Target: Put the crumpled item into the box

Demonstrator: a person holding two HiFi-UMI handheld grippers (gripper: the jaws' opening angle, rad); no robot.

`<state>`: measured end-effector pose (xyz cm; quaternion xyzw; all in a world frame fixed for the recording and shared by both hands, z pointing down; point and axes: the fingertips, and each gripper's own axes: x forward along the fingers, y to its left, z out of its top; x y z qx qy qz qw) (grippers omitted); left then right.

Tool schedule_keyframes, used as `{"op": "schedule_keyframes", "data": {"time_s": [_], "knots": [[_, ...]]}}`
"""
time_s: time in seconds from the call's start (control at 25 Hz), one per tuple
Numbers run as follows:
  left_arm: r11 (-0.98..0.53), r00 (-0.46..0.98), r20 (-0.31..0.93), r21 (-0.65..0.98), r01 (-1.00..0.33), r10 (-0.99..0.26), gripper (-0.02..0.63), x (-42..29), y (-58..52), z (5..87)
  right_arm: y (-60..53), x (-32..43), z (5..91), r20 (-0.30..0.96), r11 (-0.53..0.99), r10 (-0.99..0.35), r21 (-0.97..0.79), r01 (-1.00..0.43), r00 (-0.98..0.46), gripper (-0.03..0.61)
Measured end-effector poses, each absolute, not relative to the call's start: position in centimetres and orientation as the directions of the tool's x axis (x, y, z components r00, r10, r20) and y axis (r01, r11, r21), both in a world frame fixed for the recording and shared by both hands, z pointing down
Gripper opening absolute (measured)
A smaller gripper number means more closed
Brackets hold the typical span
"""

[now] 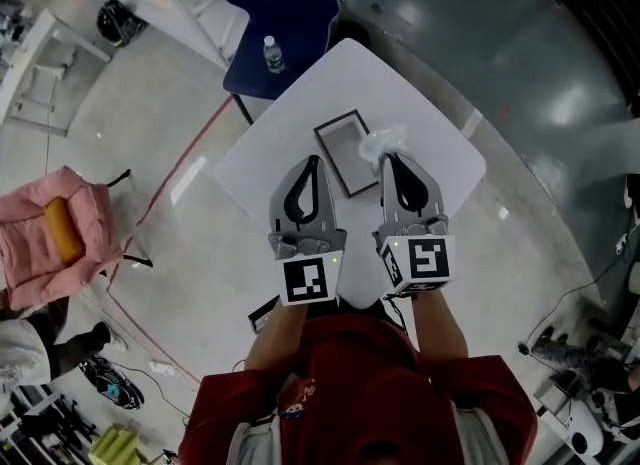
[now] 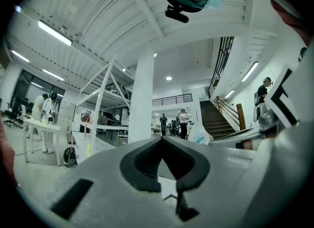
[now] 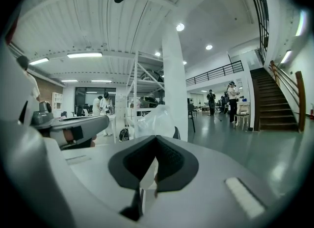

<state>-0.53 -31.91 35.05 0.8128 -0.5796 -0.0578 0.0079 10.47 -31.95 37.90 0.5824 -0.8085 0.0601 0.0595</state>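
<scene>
Box (image 1: 345,153) on table (image 1: 445,158); crumpled item (image 1: 383,141) just right of box; bottle (image 1: 272,53) on chair (image 1: 290,3) behind table.

Your table (image 1: 350,78) is white; the box (image 1: 345,151) black-rimmed, pale grey inside; the crumpled item (image 1: 383,140) translucent white. Your left gripper (image 1: 316,161) and right gripper (image 1: 390,158) are grey, with black-and-white square markers.

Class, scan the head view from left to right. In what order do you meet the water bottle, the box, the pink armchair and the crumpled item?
pink armchair → water bottle → box → crumpled item
</scene>
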Motion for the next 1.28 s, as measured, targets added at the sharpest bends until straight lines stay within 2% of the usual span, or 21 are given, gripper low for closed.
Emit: {"op": "schedule_keyframes", "data": {"time_s": [0.56,1.28], "knots": [[-0.334,0.331,-0.048,0.059,-0.941,-0.942,0.003,-2.9,-34.8,39.1,-35.2,8.5,45.5,0.347,0.288,-0.894,-0.039,-0.957,-0.283,0.003],[-0.349,0.350,0.003,0.052,-0.936,-0.937,0.003,-4.0,-36.7,44.1,-37.7,7.4,56.9,0.607,0.284,-0.761,-0.008,-0.959,-0.230,0.003]]}}
